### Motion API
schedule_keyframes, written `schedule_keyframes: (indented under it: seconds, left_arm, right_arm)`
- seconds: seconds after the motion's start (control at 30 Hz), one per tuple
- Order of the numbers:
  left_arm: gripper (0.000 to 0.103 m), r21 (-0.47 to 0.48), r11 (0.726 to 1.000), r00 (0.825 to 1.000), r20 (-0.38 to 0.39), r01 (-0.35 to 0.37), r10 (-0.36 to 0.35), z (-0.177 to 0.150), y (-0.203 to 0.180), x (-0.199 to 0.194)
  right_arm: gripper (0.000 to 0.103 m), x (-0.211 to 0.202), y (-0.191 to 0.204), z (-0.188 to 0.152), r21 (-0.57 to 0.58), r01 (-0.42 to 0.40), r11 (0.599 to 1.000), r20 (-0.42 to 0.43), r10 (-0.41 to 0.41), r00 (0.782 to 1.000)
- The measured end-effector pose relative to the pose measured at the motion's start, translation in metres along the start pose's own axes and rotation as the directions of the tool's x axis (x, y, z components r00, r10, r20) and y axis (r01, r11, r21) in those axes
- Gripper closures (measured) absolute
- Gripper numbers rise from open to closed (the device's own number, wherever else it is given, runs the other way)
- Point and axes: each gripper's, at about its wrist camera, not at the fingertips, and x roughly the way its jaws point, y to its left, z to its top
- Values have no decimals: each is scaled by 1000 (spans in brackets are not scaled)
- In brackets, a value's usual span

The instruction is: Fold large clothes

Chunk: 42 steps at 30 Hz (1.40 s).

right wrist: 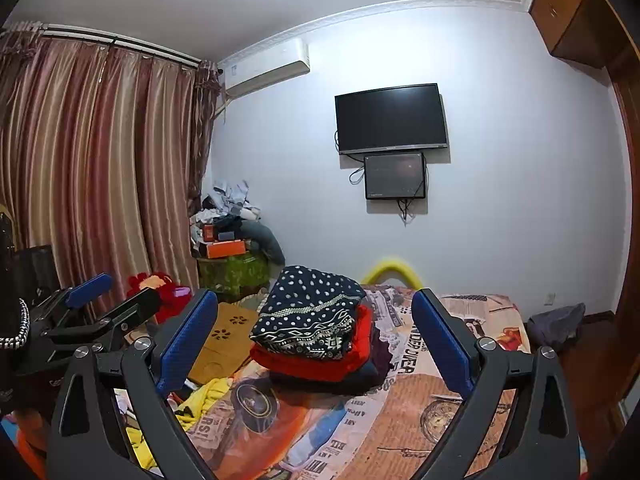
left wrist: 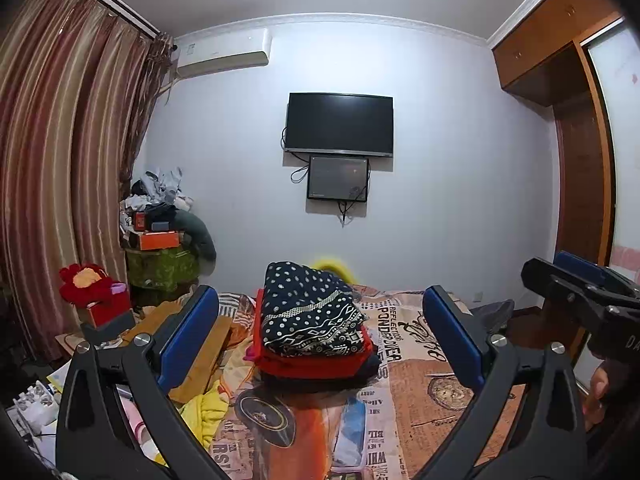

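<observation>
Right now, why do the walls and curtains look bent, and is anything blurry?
Left wrist view: fisheye lens bows the curtain and ceiling line, dark corners; the yellow thing behind the folded stack is smeared. Right wrist view: same bowing, yet that yellow thing looks sharper; ceiling-lit, soft shadows.

Both wrist cameras look level along the bed [left wrist: 420, 380] toward the far wall; the pile [right wrist: 316, 320] near its middle is in both.
</observation>
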Motion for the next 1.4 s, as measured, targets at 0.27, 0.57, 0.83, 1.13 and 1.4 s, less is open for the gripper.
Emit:
schedule_keyframes:
  seconds: [0.27, 0.57, 0.83, 1.13, 1.4]
  left_arm:
    - [1, -4, 1000, 1000, -15, -11, 11, -1, 5, 5]
    - [1, -8, 1000, 1000, -27, -5, 4, -5, 4, 10]
    - [1, -10, 1000, 999, -38, 18, -18, -7, 1, 13]
    - [1, -25, 999, 998, -52, 41, -42, -8, 2, 15]
    - [1, -33, 998, 997, -52, 61, -63, -7, 5, 16]
  right_arm:
    - [6, -3, -2, 0, 10, 2, 1000, -12, -2, 1000]
    - [6, -7, -1, 3, 6, 8, 1000, -14, -8, 1000]
    - [6, -7, 0, 4, 6, 9, 1000, -23, -9, 1000]
    - [6, -7, -3, 4, 17, 16, 1000, -26, -15, 1000]
    - [6, -7, -5, 2, 30, 19, 999, -28, -19, 999]
